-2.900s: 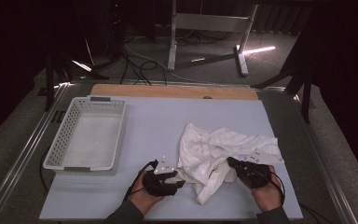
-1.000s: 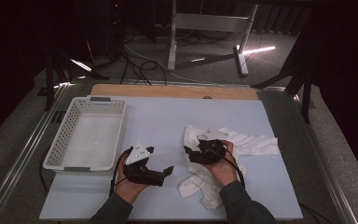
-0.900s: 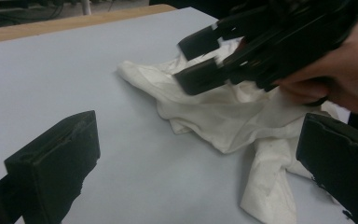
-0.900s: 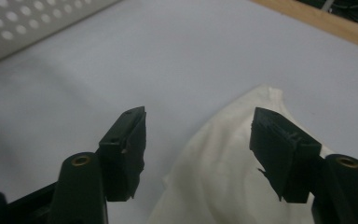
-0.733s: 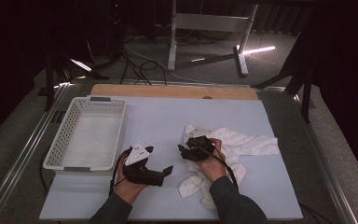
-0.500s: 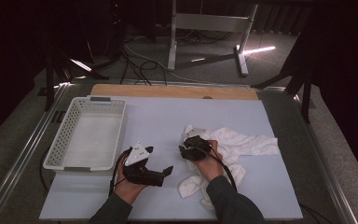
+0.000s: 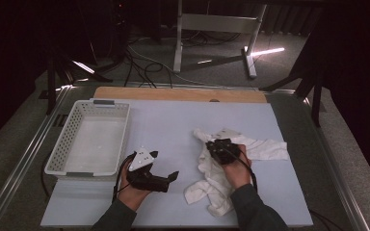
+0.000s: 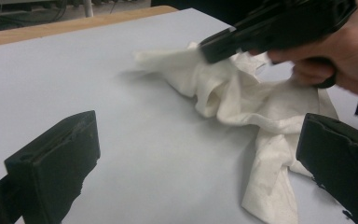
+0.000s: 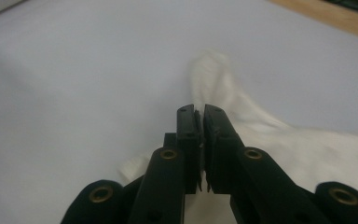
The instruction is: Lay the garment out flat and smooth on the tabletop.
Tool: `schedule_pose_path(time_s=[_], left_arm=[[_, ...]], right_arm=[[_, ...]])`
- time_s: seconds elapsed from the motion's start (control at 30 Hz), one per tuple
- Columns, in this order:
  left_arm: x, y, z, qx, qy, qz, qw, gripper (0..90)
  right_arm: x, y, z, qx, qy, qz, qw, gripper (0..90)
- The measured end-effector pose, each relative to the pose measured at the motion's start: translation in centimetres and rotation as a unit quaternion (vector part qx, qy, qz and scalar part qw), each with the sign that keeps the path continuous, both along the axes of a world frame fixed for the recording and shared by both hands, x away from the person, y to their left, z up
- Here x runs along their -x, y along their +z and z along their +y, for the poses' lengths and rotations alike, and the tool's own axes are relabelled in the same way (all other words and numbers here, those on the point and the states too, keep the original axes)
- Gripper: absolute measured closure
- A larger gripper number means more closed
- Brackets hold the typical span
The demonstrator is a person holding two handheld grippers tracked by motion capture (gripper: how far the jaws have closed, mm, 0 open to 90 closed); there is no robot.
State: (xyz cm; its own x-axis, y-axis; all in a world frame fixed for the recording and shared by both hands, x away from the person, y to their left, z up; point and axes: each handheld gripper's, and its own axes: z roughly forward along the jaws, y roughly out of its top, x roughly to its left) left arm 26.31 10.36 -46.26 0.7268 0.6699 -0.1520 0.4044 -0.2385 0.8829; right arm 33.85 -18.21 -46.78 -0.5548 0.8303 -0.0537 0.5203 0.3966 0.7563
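Stood at centre: a table under a pale blue-grey sheet, with a strip of bare wood along the far edge. Sat at its left side: a white perforated basket.

Lay right of centre on the sheet: a white cloth, crumpled and rumpled, thin and soft-looking, bunched into ridges and folds. Ran from a raised peak at the far left of the heap, out in one flat arm toward the right and down in a narrower tail toward the near edge. Showed in the left gripper view as a creased heap with deep shadowed folds.

Rested on top of the heap: the right gripper, jaws just closed, pressed together in the right gripper view with a sliver of white fabric pinched between them.

Hovered near the basket's near corner, well apart from the cloth: the left gripper, jaws spread wide, nothing between them.
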Motion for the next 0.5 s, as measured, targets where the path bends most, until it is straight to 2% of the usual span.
schedule_pose_path(time_s=[0.2,0.4,0.5], left_arm=[[-0.1,-0.2,-0.4,-0.004,-0.003,0.004,1.0000,0.5],[-0.1,-0.3,-0.6,-0.006,-0.005,0.005,1.0000,0.4],[-0.1,-0.3,-0.5,-0.005,-0.004,0.005,1.0000,0.4]], right_arm=[[0.5,-0.4,-5.0,-0.010,-0.045,0.010,0.9989,85.4],[1.2,-1.2,-7.7,0.020,-0.074,0.008,0.9970,85.4],[1.5,-1.6,-9.2,0.021,-0.095,0.012,0.9952,85.4]])
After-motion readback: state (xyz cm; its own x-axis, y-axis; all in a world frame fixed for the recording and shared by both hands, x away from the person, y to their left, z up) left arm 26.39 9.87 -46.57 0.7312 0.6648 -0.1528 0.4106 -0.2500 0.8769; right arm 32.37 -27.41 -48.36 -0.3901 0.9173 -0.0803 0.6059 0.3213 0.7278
